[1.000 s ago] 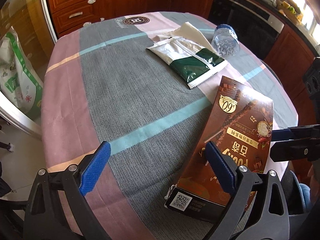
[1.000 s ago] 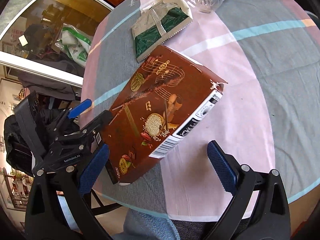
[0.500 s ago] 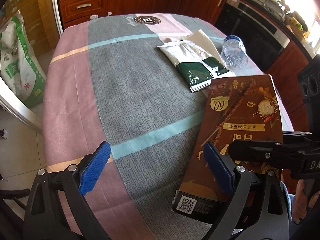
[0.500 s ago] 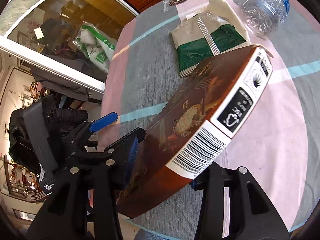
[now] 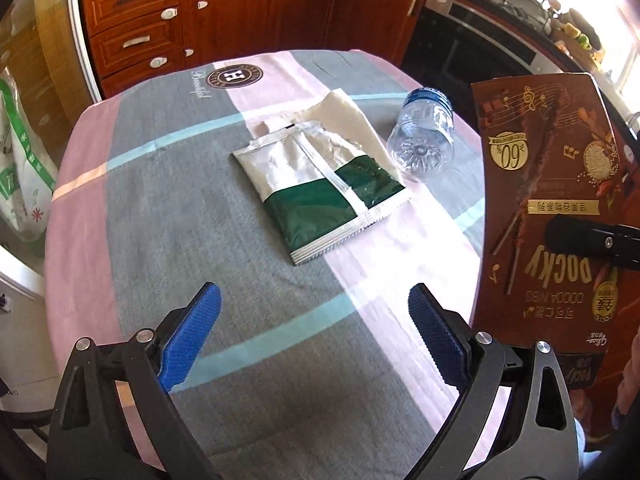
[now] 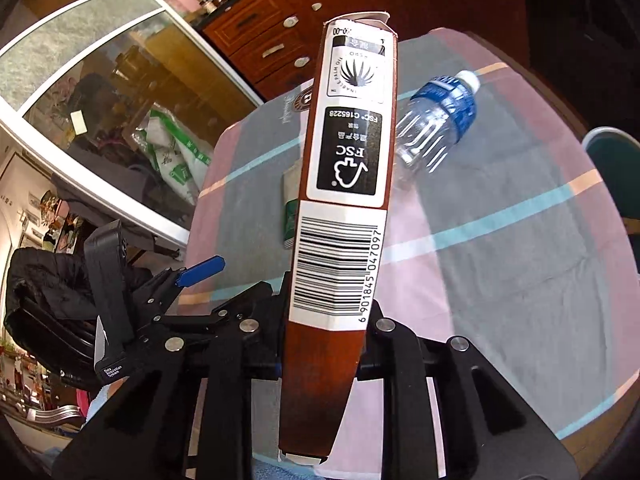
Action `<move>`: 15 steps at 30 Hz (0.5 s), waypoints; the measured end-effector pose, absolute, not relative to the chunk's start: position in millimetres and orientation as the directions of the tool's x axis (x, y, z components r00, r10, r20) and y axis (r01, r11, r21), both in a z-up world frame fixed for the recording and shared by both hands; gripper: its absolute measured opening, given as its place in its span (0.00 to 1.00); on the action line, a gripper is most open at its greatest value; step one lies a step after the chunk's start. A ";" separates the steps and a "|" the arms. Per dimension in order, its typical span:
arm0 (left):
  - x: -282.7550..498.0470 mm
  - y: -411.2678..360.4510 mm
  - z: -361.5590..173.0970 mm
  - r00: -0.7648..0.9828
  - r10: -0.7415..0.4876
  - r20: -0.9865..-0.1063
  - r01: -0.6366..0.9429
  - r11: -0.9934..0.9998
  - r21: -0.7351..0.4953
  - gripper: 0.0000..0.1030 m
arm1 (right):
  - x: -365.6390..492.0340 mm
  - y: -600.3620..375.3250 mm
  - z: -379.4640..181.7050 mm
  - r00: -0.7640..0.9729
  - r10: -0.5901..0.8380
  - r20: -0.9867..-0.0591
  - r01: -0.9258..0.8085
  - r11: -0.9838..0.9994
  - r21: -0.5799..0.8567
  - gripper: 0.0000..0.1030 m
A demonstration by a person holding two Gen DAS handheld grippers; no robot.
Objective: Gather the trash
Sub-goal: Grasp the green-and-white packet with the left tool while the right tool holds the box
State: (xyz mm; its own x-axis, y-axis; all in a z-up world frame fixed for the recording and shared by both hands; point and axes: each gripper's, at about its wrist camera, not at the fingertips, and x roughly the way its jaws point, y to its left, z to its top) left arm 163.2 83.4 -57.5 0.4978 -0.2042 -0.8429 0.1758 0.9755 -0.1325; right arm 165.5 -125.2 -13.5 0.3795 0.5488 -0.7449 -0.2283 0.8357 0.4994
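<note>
My right gripper (image 6: 322, 354) is shut on a brown Pocky box (image 6: 344, 184) and holds it upright off the table; the box also shows at the right of the left wrist view (image 5: 548, 208). My left gripper (image 5: 312, 340) is open and empty above the near part of the table. A white and green foil wrapper (image 5: 320, 188) lies flat on the tablecloth ahead of it, over a crumpled white paper (image 5: 344, 112). An empty clear plastic bottle (image 5: 424, 136) with a blue label lies on its side to the right of the wrapper; it also shows in the right wrist view (image 6: 436, 124).
The round table (image 5: 160, 208) has a grey, pink and teal striped cloth. Wooden cabinets (image 5: 240, 12) and an oven (image 5: 480, 52) stand behind it. A green and white sack (image 5: 20, 160) leans at the left. A teal bin rim (image 6: 612, 160) shows at the right.
My right gripper has lifted the Pocky box off the table and turned it upright. My left gripper has moved forward towards the wrapper, still open.
</note>
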 end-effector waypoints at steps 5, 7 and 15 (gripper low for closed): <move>198.3 64.2 -70.4 0.479 -0.187 -0.858 0.186 0.977 -0.109 0.92 | 175.2 -153.2 -18.4 0.393 0.555 -0.733 -0.196 0.830 0.523 0.20; 208.7 58.0 -76.3 0.471 -0.169 -0.866 0.187 0.978 -0.089 0.92 | 178.5 -159.8 -21.7 0.390 0.560 -0.731 -0.190 0.826 0.531 0.20; 226.4 38.9 -96.4 0.432 -0.088 -0.897 0.228 0.974 0.014 0.96 | 190.6 -172.3 -32.5 0.370 0.583 -0.723 -0.178 0.808 0.561 0.21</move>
State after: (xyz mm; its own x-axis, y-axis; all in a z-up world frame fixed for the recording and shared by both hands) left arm 226.4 38.9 -96.4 0.4321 -0.0882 -0.8975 0.2281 0.9735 0.0142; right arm 190.6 -172.3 -32.5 0.3703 0.5834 -0.7229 -0.1776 0.8083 0.5614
